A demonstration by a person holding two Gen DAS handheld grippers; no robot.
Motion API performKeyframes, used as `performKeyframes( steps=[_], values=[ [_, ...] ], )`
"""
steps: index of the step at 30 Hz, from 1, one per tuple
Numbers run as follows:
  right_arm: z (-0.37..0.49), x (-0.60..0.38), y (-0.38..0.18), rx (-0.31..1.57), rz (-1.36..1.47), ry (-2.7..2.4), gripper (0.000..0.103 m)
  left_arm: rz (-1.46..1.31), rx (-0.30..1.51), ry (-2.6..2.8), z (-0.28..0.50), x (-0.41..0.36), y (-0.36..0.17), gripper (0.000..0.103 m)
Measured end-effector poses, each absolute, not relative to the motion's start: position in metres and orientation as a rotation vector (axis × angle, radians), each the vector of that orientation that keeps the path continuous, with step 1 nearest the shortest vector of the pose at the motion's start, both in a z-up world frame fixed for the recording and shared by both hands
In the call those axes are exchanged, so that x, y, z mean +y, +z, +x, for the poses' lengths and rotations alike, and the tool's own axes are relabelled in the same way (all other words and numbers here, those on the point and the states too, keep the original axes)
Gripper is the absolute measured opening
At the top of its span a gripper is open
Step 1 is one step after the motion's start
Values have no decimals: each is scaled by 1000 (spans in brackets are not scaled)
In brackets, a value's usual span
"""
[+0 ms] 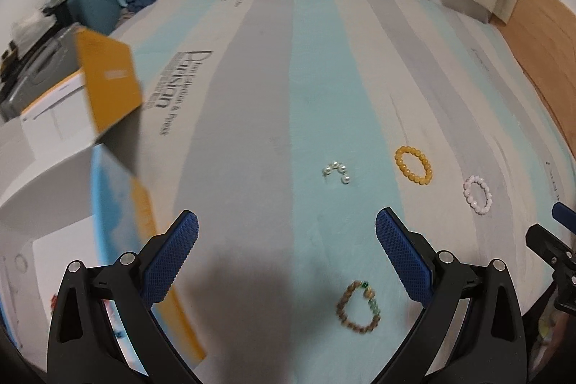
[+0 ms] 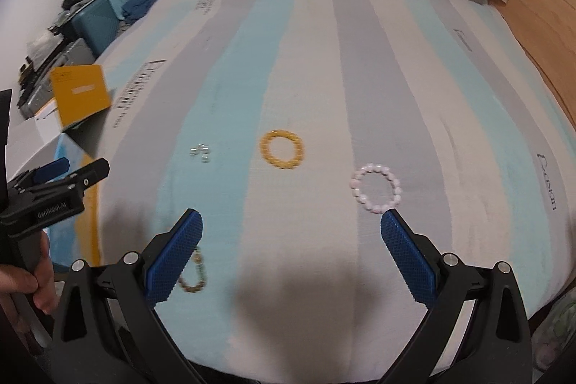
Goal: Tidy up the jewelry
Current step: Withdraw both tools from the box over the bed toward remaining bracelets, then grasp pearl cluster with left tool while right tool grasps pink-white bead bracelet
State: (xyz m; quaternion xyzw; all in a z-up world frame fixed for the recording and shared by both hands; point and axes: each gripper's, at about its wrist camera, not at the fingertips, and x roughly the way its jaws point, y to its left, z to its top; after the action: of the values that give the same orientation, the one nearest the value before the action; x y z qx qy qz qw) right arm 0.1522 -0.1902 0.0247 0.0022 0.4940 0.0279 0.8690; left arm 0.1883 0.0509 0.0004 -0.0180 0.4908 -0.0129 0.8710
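From the left wrist camera, the left gripper (image 1: 287, 252) hangs over a striped bed (image 1: 252, 96) with its fingers (image 1: 172, 261) spread wide, nothing between them. A brown bracelet (image 1: 357, 306) with a few green beads lies on the light blue stripe, low between the fingers and closer to the right one, not touching either. Further up the same stripe sits a little cluster of pearl earrings (image 1: 336, 172). To the right of those is an orange bracelet (image 1: 414, 165), then a pink bracelet (image 1: 478, 194) further right again, all lying flat and apart from each other. An open box with a yellow flap (image 1: 108, 81) sits at the left edge of the bed. The right gripper's tip (image 1: 554, 240) pokes in at the far right.

Right wrist camera: the right gripper (image 2: 291, 252) has its fingers (image 2: 406, 258) wide apart too, empty. The pink bracelet (image 2: 376, 188) lies just above the right fingertip. The orange bracelet (image 2: 282, 149) is up the middle, the earrings (image 2: 201, 153) to its left. The brown bracelet (image 2: 192, 272) is half hidden behind the left finger. The left gripper (image 2: 54, 182) shows at the left, held in a hand (image 2: 32, 279), with the box (image 2: 79, 96) behind it.
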Motion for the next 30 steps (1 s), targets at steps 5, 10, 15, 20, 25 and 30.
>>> performKeyframes(
  steps=[5,10,15,20,25,30],
  values=[
    [170,-216,2,1063,28,26,95,-33,1055,-46,215,33,-23,97],
    [187,-235,-19,1084,34,2,95,-24,1067,-61,235,17,-44,97],
    [202,-250,-42,1106,30,-17,95,-18,1087,-61,256,5,-67,97],
    [215,-261,-67,1133,21,-40,95,5,1088,-60,271,-3,-85,97],
    [227,-277,-95,1176,45,-73,95,4,1106,-58,282,-3,-104,97],
    [240,-287,-118,1209,57,-93,95,33,1126,-64,296,-9,-122,97]
  ],
)
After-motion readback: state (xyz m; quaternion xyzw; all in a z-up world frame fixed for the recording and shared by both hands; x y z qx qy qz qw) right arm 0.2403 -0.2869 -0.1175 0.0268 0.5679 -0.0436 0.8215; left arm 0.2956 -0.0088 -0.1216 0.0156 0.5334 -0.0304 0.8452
